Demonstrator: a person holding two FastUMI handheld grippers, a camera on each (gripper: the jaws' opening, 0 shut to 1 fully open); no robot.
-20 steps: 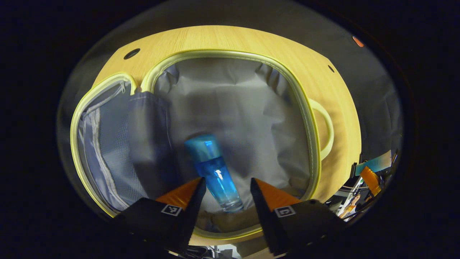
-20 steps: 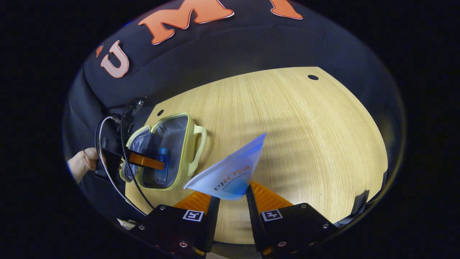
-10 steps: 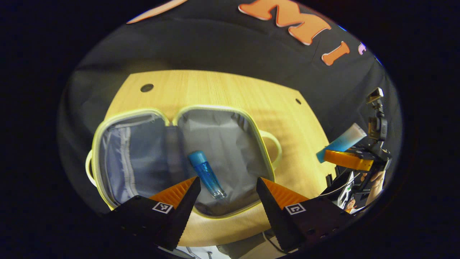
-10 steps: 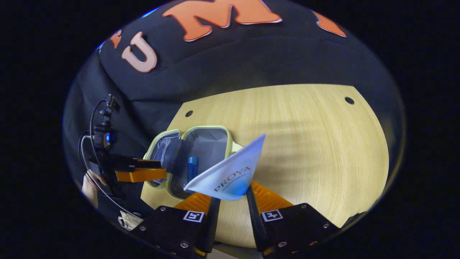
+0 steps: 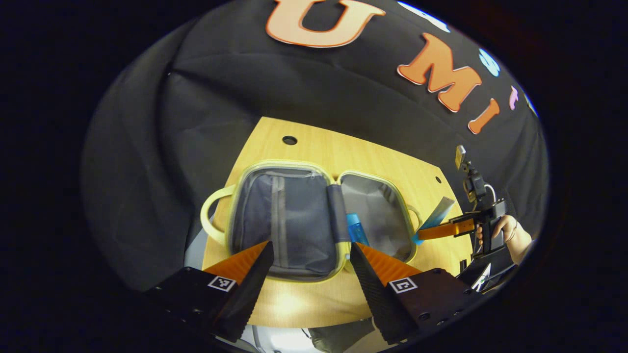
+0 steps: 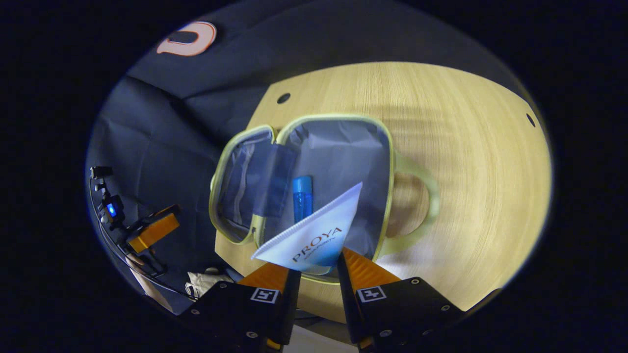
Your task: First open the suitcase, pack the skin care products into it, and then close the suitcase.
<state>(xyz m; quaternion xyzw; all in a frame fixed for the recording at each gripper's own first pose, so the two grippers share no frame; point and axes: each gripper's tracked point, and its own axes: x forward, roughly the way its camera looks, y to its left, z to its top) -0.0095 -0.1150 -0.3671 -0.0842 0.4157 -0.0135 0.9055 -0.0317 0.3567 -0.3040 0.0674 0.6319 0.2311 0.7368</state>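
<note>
Over the open suitcase [image 6: 338, 147] I've got my right gripper [image 6: 314, 274] clamped on the tube [image 6: 314, 238], both fingers pinching its lower body while the flat crimped end fans out toward 12 o'clock. I judge it light and soft: squeeze harder and it'll buckle or ooze, so a hold low on the fuller part, as now, seems right, not the thin crimp. Its skin looks glossy, so it could slide if I tilt steeply.

From the right gripper view, the suitcase lies flat open on the wooden table [image 6: 466, 147], and the blue bottle [image 6: 302, 198] rests in the right-hand half near the hinge, cap toward 12 o'clock. That bottle looks rigid and smooth, likely to roll if nudged. Free lining sits at its 3 o'clock side, which I reckon is the spot for the tube.

My left gripper [image 5: 309, 267] hangs empty, fingers spread wide, above the near edge of the case. From there the bottle [image 5: 354, 230] peeks past my right finger, and the other hand [image 5: 510, 233] shows out at 3 o'clock.

In the way: the fabric divider flap [image 6: 274, 179] by the hinge, the looped handle [image 6: 417, 206] at 3 o'clock, and the raised zip rim, which could catch the tube's tail.
</note>
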